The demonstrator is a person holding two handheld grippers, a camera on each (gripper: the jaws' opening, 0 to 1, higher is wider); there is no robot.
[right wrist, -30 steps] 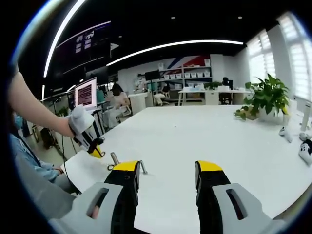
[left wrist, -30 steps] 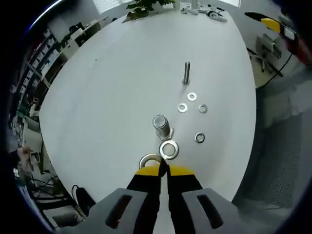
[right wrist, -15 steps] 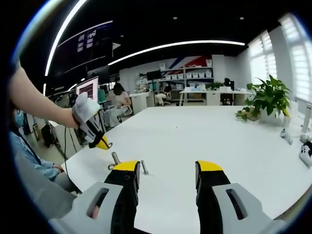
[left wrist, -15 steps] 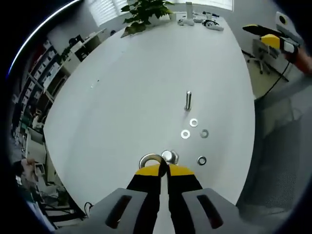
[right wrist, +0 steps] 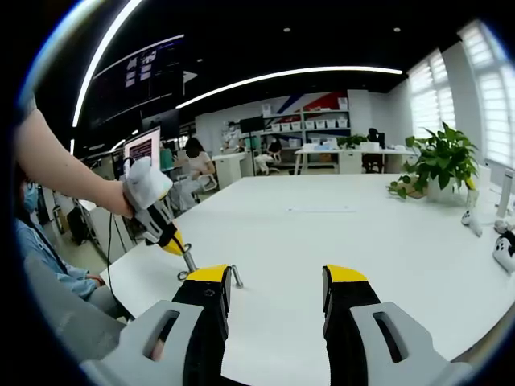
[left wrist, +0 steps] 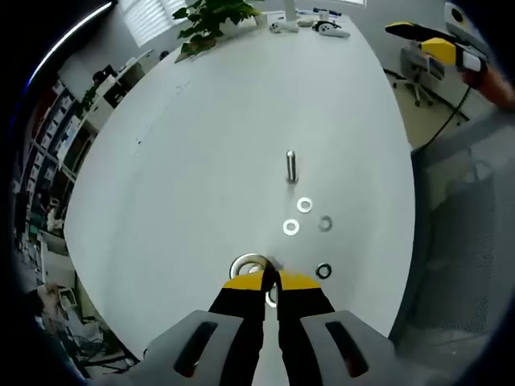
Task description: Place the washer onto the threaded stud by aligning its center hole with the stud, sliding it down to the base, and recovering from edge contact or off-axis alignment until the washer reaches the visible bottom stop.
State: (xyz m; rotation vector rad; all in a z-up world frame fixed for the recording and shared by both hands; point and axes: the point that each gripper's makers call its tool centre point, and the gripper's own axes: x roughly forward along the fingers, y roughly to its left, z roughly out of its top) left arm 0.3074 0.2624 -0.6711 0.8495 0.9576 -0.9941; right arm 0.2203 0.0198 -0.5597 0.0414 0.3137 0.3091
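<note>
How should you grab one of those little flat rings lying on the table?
Probably by its rim. The small washer lies flat on the white table, apart from its neighbours, so coming straight down and pinching across opposite outer edges looks best; its thinness leaves no side to catch.

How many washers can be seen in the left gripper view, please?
5: one washer held by the shut left tongs; four loose on the table, at and. Another may hide behind the tongs.

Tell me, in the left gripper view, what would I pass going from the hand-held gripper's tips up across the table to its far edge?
Held washer → dark washer → pair of loose washers → washer → upright threaded stud → potted plant.
</note>
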